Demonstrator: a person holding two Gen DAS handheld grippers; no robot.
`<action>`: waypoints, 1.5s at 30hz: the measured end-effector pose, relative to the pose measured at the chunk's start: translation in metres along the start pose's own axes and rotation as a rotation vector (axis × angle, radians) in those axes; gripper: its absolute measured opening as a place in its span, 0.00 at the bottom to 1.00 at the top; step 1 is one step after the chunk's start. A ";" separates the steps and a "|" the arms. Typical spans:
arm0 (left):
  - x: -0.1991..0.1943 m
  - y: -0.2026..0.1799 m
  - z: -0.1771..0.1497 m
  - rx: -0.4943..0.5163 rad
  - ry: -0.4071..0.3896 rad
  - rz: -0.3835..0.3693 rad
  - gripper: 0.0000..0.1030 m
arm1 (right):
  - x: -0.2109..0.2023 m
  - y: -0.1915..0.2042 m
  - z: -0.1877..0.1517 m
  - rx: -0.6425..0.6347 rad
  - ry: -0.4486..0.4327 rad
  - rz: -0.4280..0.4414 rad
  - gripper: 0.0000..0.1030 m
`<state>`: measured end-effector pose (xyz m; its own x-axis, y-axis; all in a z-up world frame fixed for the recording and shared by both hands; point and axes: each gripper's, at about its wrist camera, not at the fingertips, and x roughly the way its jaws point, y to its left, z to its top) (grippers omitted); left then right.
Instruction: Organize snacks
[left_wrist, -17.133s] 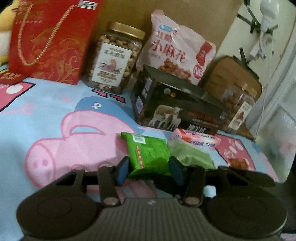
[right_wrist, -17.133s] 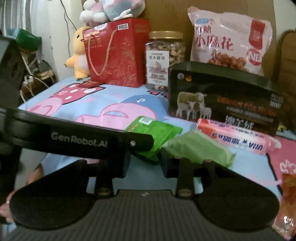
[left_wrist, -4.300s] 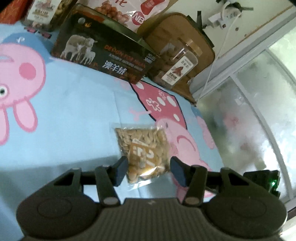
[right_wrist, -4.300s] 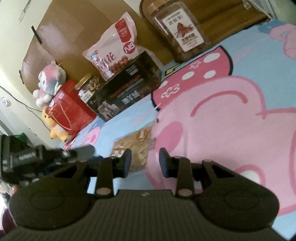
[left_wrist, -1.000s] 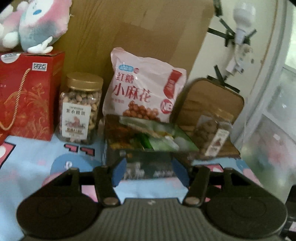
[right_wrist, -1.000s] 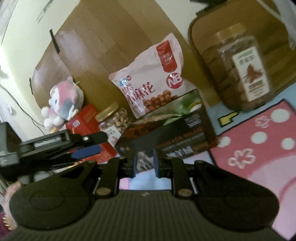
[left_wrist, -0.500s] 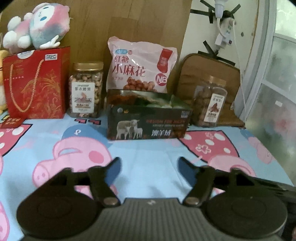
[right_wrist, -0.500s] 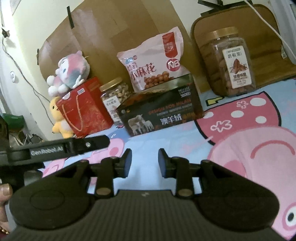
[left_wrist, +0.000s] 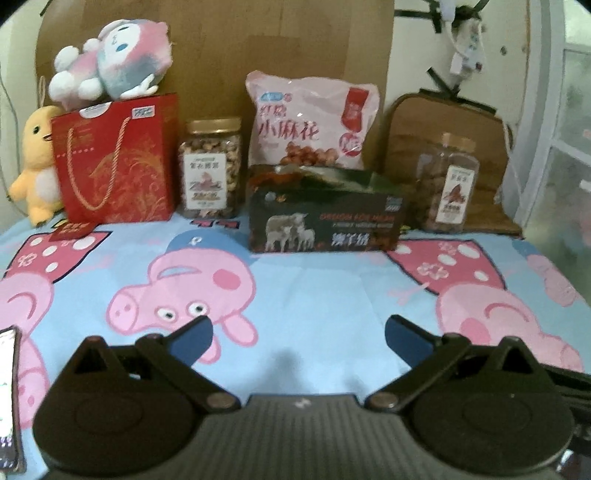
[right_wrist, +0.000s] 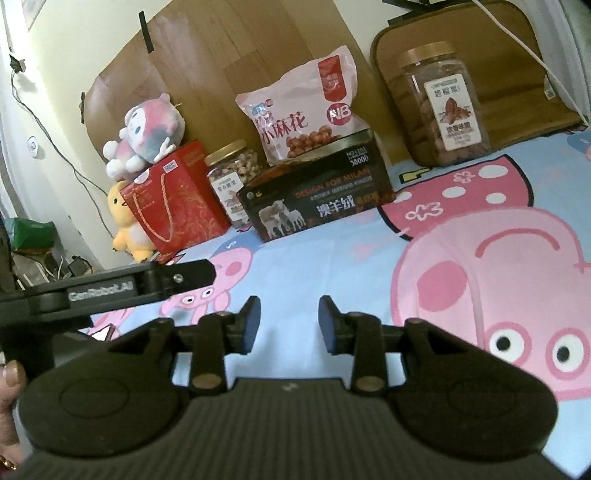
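Observation:
A dark open box with a sheep picture (left_wrist: 325, 225) stands at the back of the cartoon-pig sheet, with snack packets (left_wrist: 295, 175) showing over its rim. It also shows in the right wrist view (right_wrist: 314, 199). My left gripper (left_wrist: 297, 334) is wide open and empty, well in front of the box. My right gripper (right_wrist: 289, 325) is open and empty over the sheet. The left gripper's body (right_wrist: 110, 290) shows at the left of the right wrist view.
Behind the box lean a pink snack bag (left_wrist: 310, 129), a nut jar (left_wrist: 212, 170), a red gift bag (left_wrist: 114, 158) with plush toys (left_wrist: 110, 66) and another jar (left_wrist: 448, 184) at right. A phone (left_wrist: 7, 398) lies at the left edge.
Both grippers have pulled back from the box. My left gripper's jaws have opened wider. The loose packets seen earlier on the sheet now lie in the box.

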<state>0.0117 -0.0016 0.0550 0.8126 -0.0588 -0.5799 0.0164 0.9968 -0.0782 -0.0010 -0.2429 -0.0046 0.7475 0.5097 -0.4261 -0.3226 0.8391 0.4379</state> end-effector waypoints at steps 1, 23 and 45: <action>0.000 -0.001 -0.001 0.001 0.007 0.012 1.00 | -0.002 0.001 -0.001 -0.003 -0.002 0.000 0.38; 0.011 -0.003 -0.017 -0.040 0.083 0.099 1.00 | -0.020 0.000 -0.006 0.001 -0.045 -0.025 0.46; -0.008 -0.019 -0.014 0.096 -0.074 0.205 1.00 | -0.026 -0.002 -0.005 0.036 -0.078 -0.042 0.50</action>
<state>-0.0028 -0.0206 0.0501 0.8453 0.1458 -0.5140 -0.1008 0.9883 0.1146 -0.0229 -0.2575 0.0016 0.8033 0.4567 -0.3823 -0.2699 0.8513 0.4500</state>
